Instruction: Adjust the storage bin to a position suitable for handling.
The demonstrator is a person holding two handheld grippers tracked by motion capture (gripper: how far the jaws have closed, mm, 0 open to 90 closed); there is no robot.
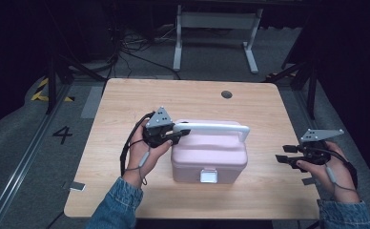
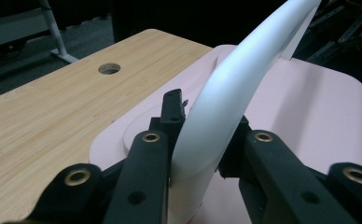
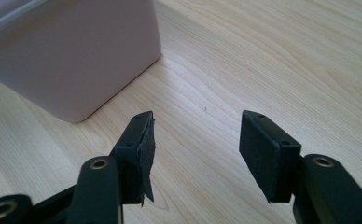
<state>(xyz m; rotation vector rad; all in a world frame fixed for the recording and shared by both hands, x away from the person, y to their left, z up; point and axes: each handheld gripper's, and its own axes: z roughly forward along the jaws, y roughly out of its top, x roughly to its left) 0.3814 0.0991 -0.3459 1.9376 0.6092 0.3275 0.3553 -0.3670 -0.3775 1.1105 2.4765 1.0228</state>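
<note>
While the left gripper (image 2: 207, 140) clenches the box handle (image 1: 219, 127), right gripper (image 3: 195, 154) fingers gape near the table edge (image 1: 297, 157).

Light wooden table (image 1: 126, 105) — rounded corners, pale grain, a round cable hole (image 1: 226, 94) near the far edge. A pink box (image 1: 209, 160) with a white front latch sits directly on it, near the middle — slightly toward the near edge.

Handle (image 2: 235, 88) top beyond left gripper view's edge
</note>
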